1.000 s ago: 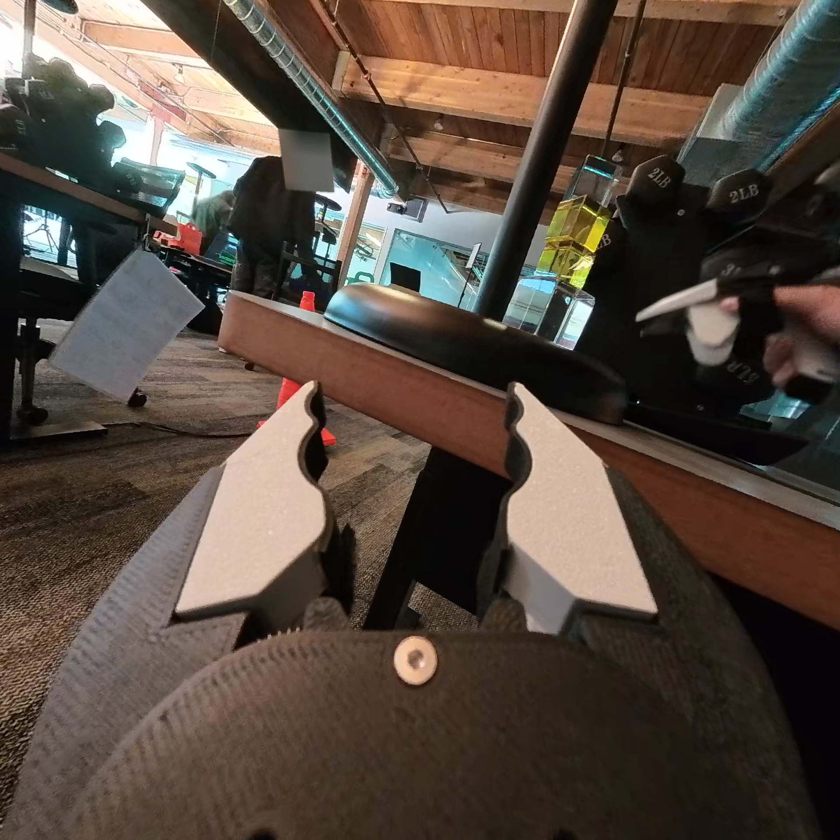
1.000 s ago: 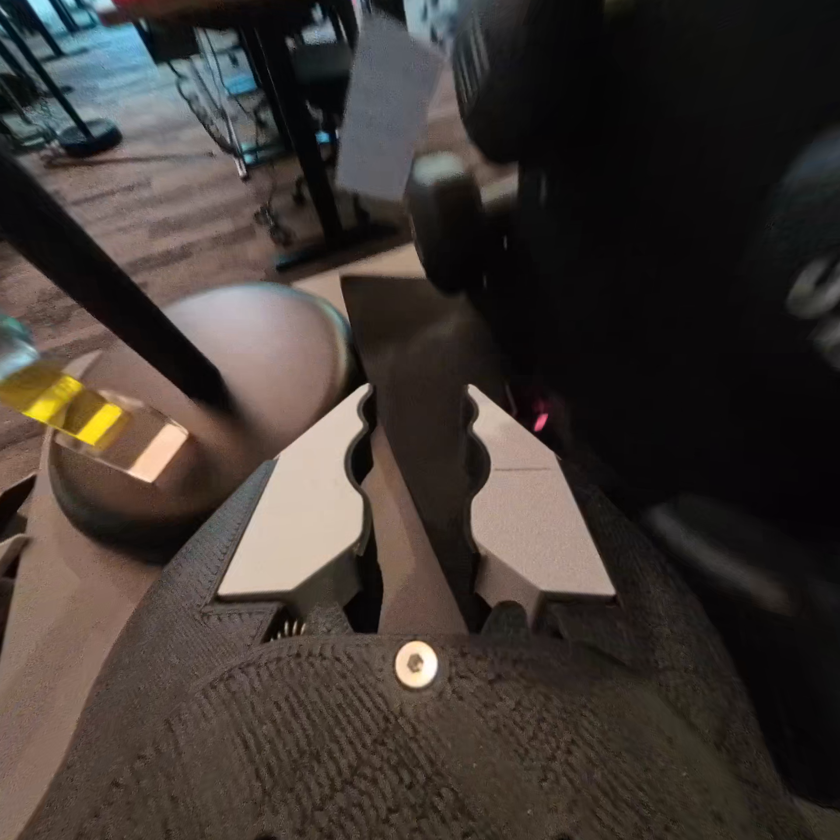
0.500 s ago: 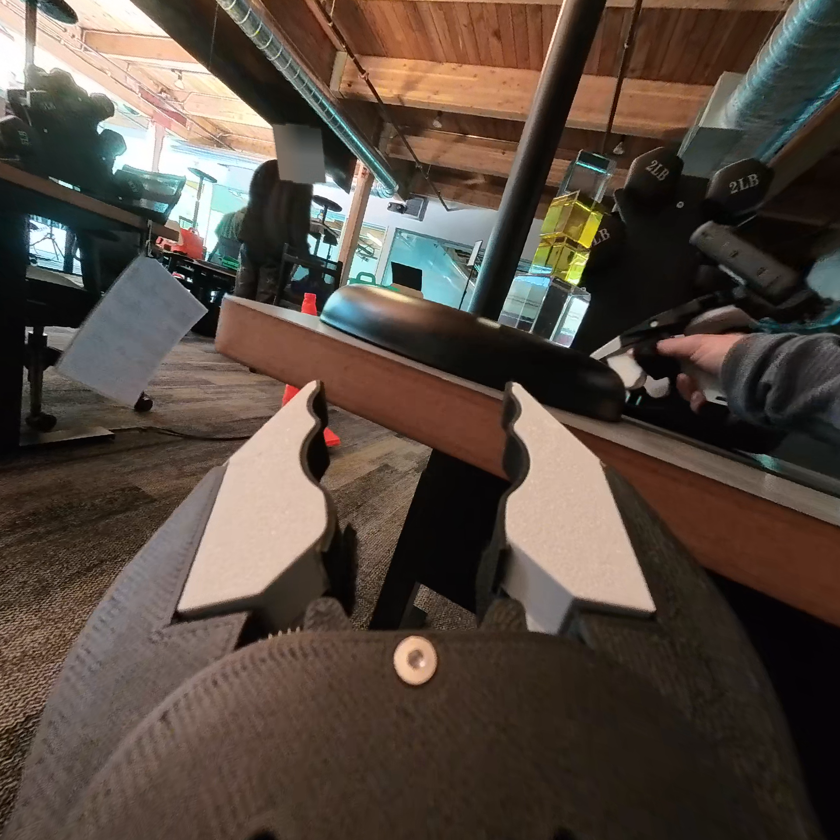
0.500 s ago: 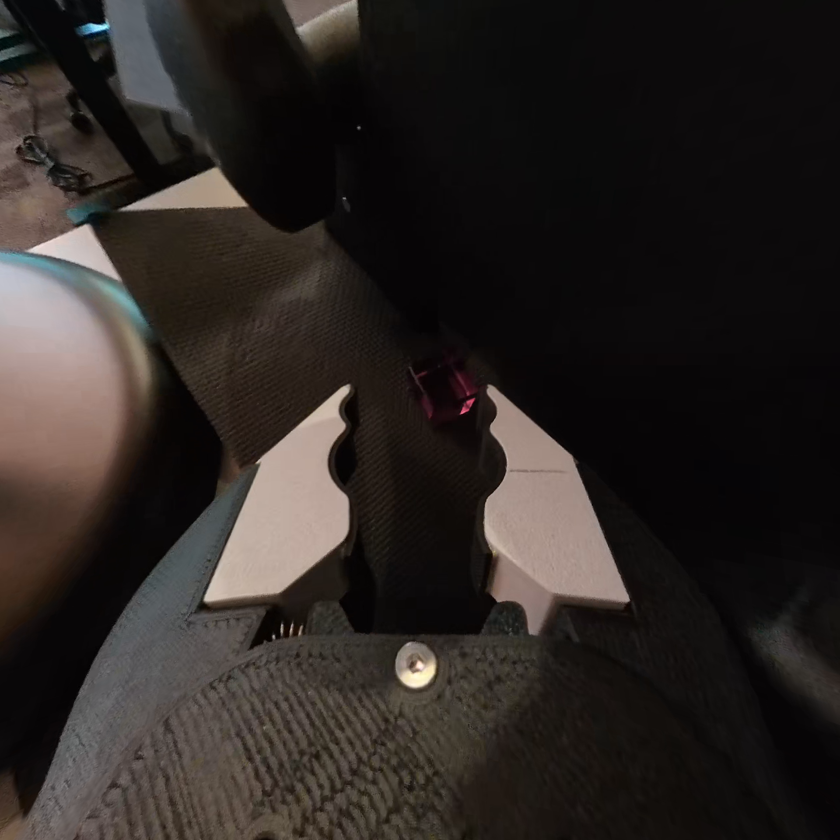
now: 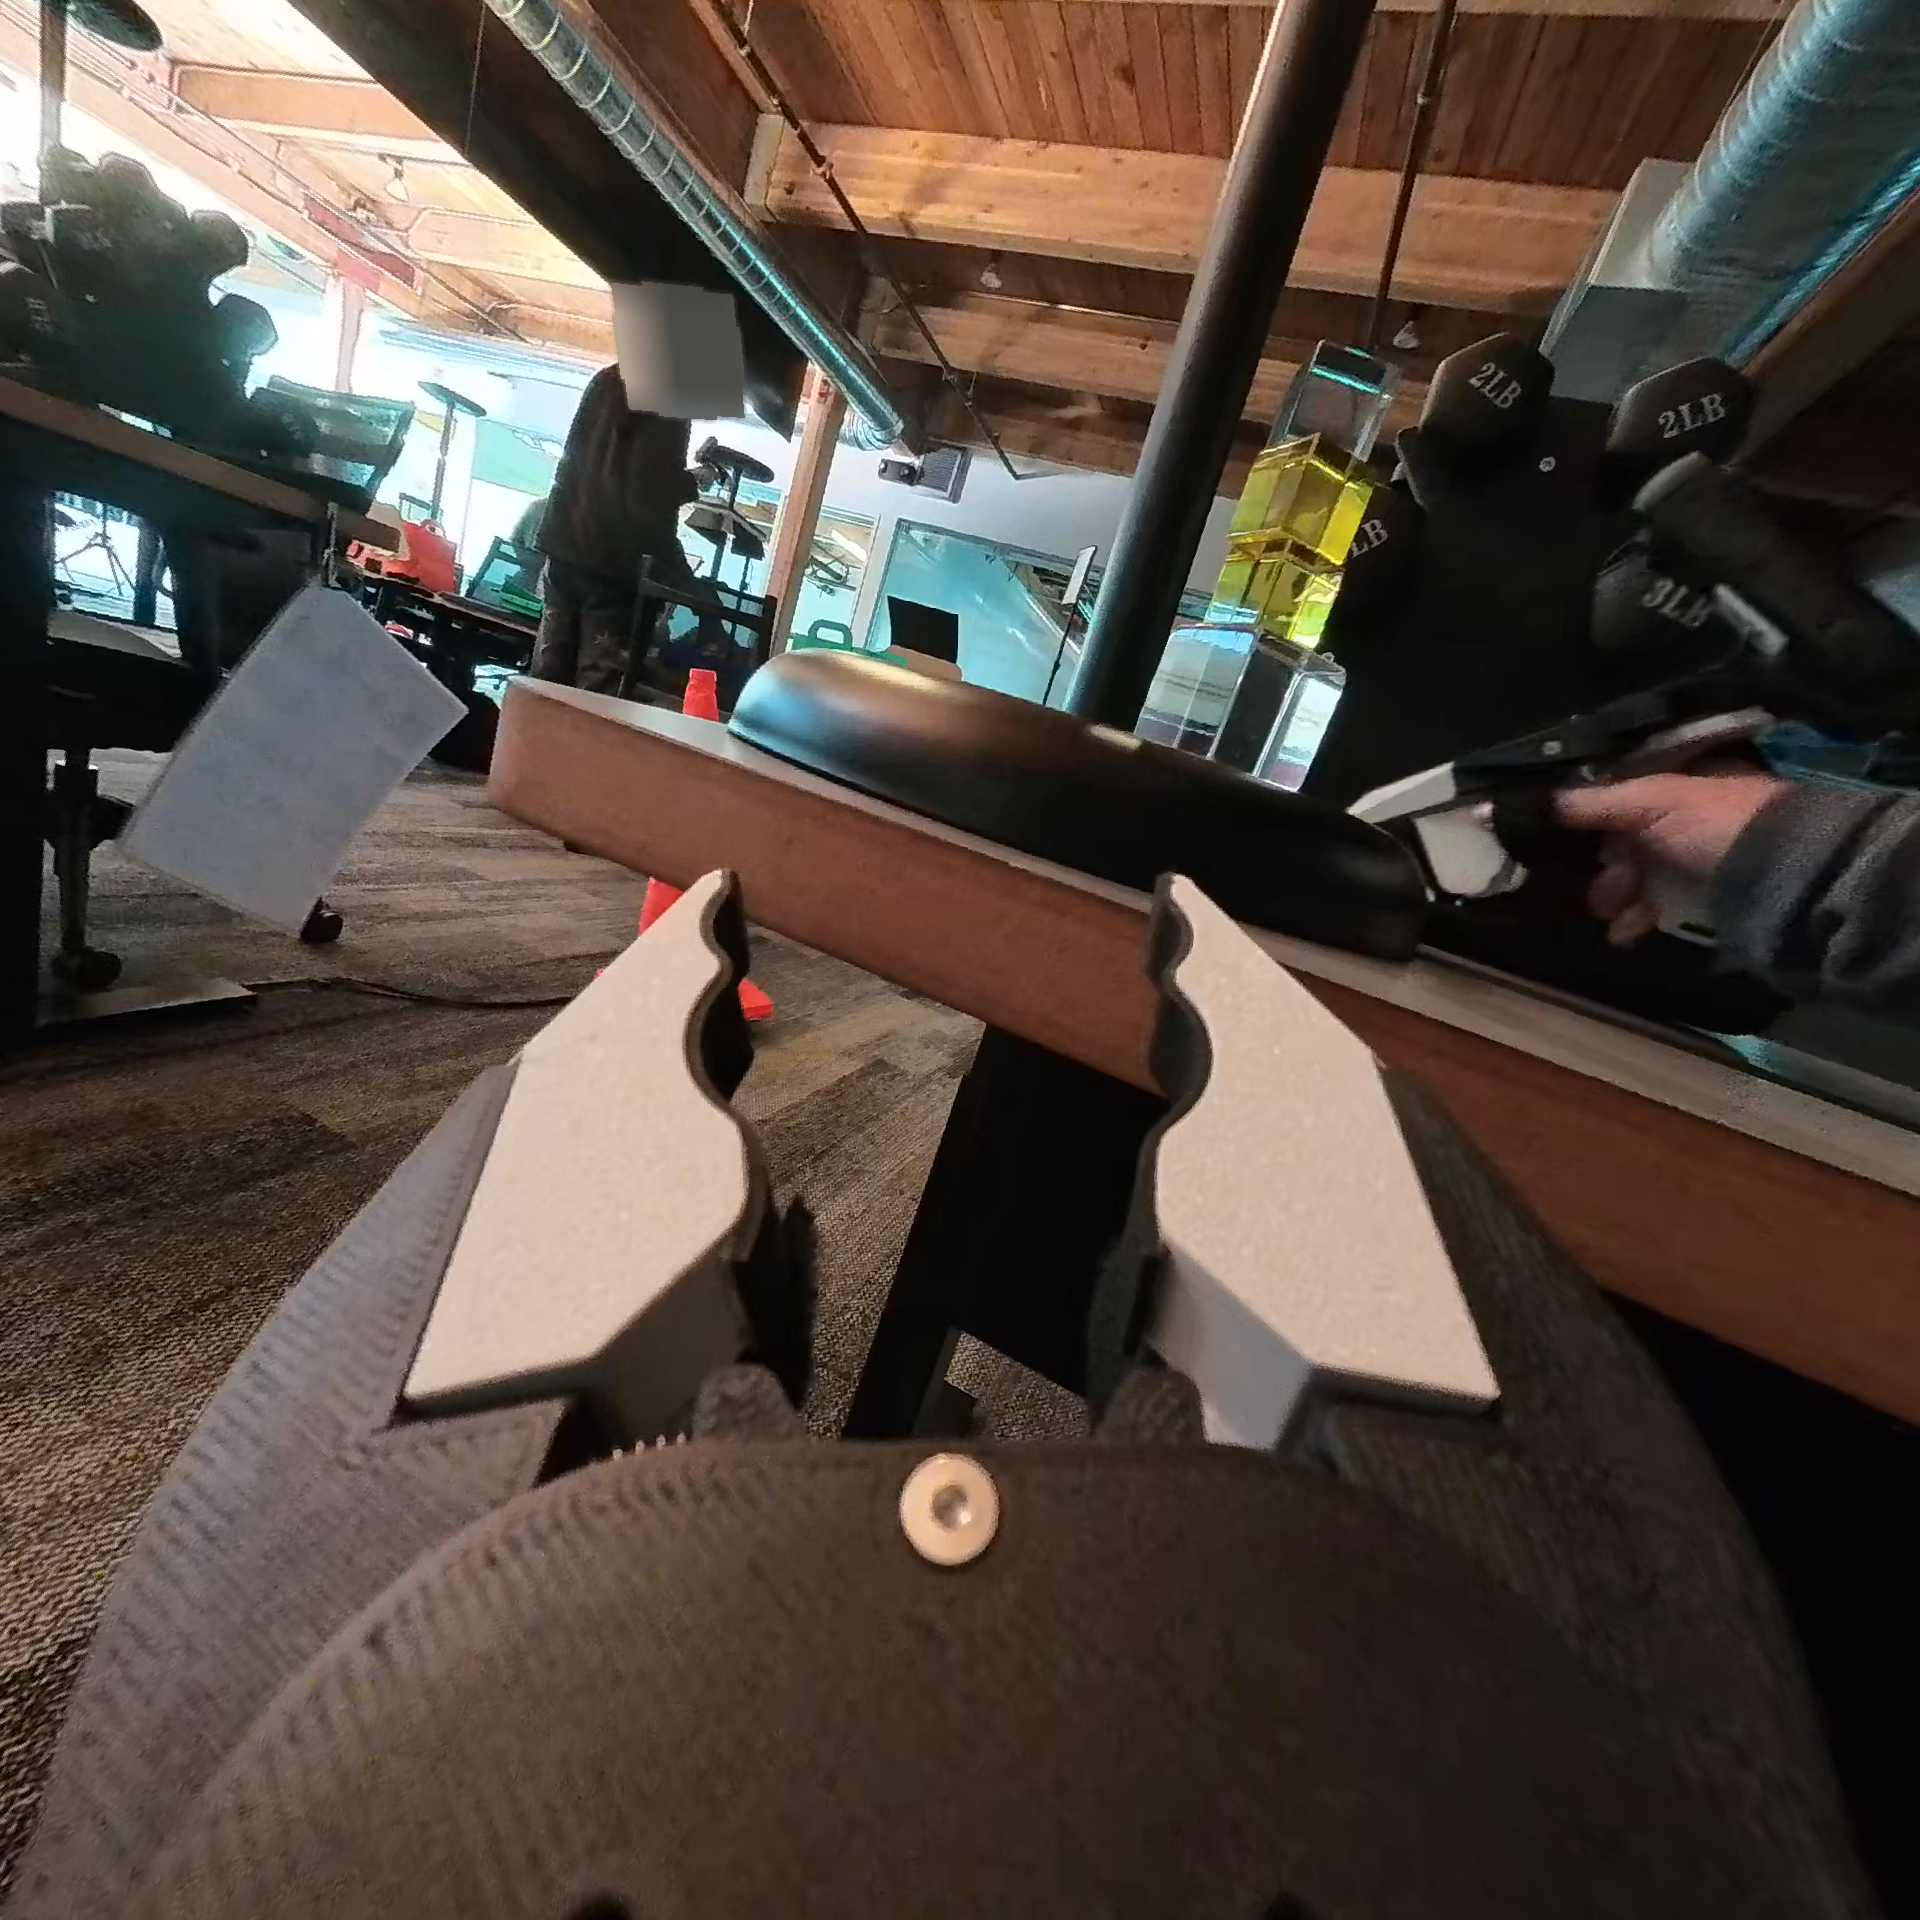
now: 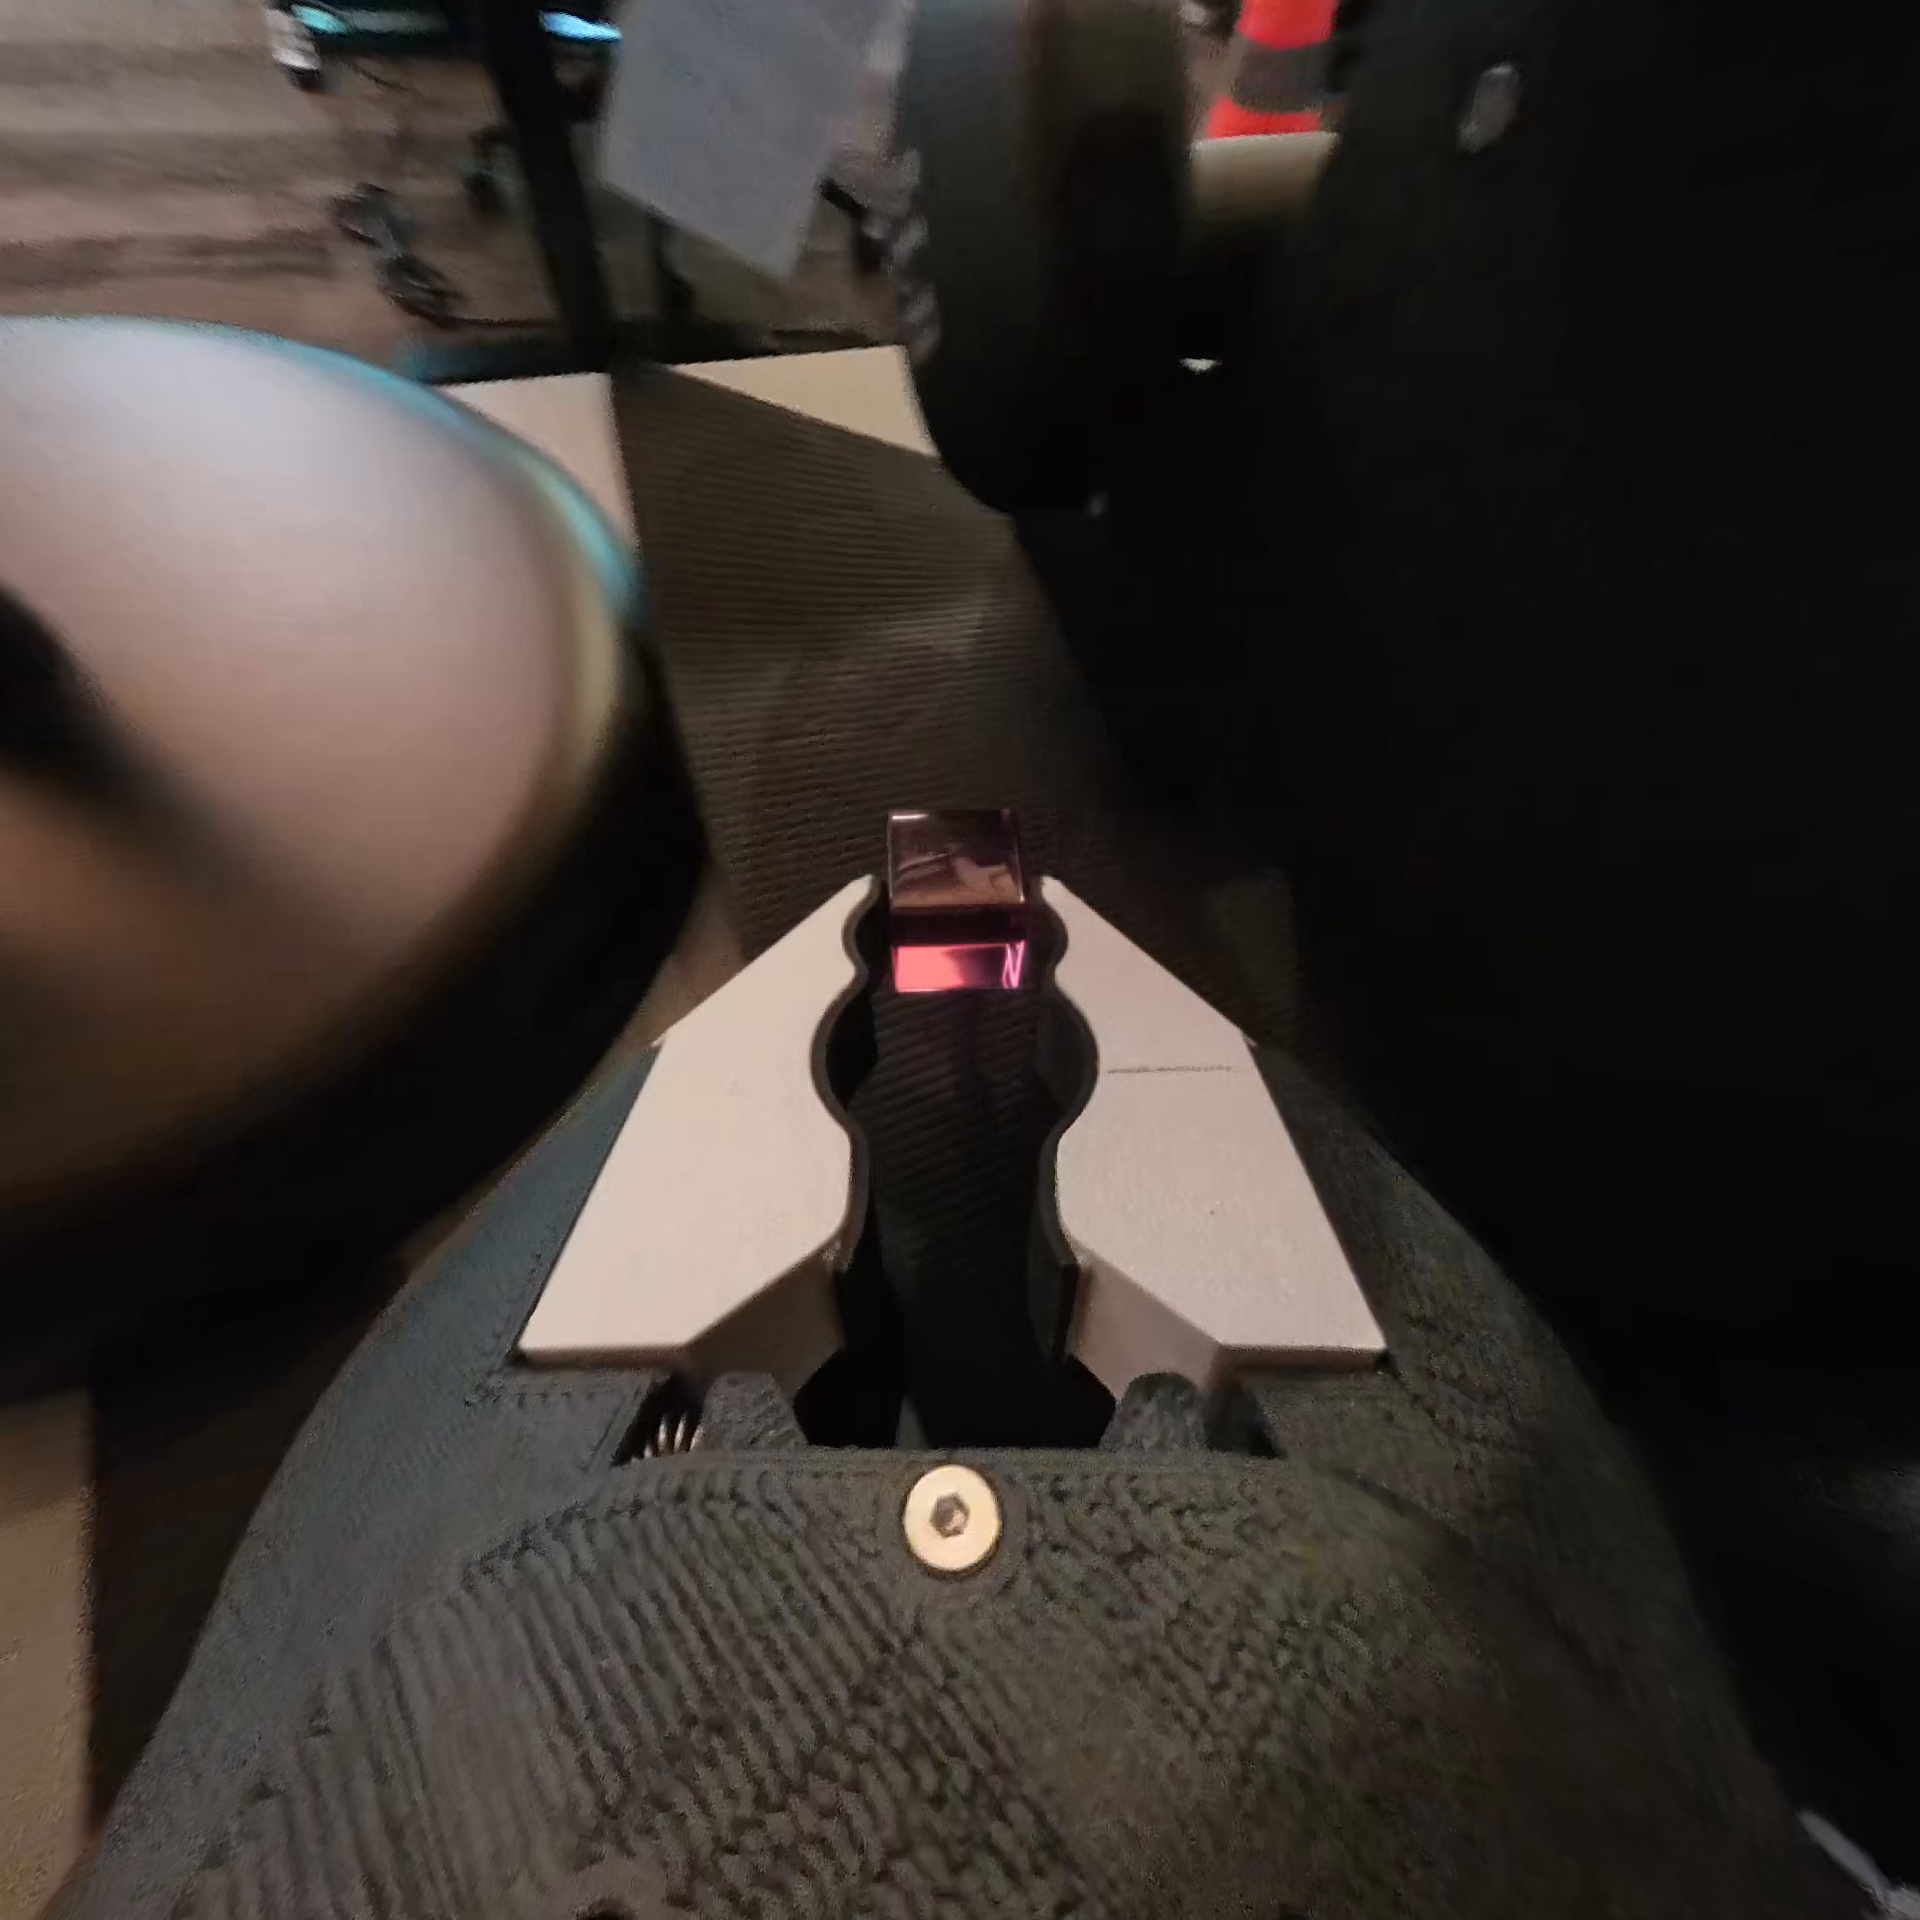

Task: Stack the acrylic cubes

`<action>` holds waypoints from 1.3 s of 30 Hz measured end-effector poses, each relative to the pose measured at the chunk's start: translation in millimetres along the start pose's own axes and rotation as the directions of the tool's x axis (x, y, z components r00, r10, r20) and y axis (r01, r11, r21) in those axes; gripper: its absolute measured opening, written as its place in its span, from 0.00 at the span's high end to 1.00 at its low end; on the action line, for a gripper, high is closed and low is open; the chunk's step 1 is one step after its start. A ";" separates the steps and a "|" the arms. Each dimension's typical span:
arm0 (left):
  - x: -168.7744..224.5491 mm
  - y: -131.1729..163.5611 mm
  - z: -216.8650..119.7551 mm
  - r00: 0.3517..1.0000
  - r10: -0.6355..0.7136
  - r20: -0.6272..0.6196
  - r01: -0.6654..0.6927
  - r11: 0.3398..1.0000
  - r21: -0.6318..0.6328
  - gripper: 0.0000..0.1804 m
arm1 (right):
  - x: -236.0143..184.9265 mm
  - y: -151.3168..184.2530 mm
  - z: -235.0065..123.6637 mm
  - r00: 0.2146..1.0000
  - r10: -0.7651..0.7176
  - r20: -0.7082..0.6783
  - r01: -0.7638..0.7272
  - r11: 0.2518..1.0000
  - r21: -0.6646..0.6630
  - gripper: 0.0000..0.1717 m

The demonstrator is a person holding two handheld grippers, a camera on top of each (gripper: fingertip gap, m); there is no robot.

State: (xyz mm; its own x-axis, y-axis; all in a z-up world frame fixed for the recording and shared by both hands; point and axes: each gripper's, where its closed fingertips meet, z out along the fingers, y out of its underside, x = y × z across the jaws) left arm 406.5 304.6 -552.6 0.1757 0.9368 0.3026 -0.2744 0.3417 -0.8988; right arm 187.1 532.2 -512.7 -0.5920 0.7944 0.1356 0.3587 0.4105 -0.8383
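My right gripper (image 6: 956,899) is shut on a small translucent pink cube (image 6: 951,862). Both fingertips press its sides, low over a black ribbed mat (image 6: 831,644). In the left wrist view the right gripper (image 5: 1455,831) shows at the far right, in a person's hand, beside the black round base (image 5: 1039,769); the cube is hidden there. My left gripper (image 5: 945,904) is open and empty. It sits low, below and in front of the wooden table edge (image 5: 831,862).
A black pole (image 5: 1226,343) rises from the round base, which is blurred at the left of the right wrist view (image 6: 260,675). Stacked yellow cubes (image 5: 1299,499) on a clear block (image 5: 1236,696) stand behind it. Black dumbbells (image 5: 1486,384) fill the right. An orange cone (image 5: 753,997) stands on the carpet. The grippers' ends are close to 35 cm from one another.
My right gripper opened wider, moved up to the pink cube and closed on it. My left gripper stayed open and barely moved.
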 end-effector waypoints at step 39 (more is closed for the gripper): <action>-7.2 -35.9 -17.7 0.998 0.018 0.052 -0.023 0.995 0.098 0.60 | -142.8 -142.8 -123.0 0.807 -0.334 0.487 0.025 0.843 0.537 0.66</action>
State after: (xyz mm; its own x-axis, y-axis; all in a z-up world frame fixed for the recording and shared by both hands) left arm 431.8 284.2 -528.2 0.1214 0.9455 0.3023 -0.3698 0.3257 -0.8702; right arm 309.2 415.2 -347.4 -0.9492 0.2855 0.1324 -0.0999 0.1257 -0.9870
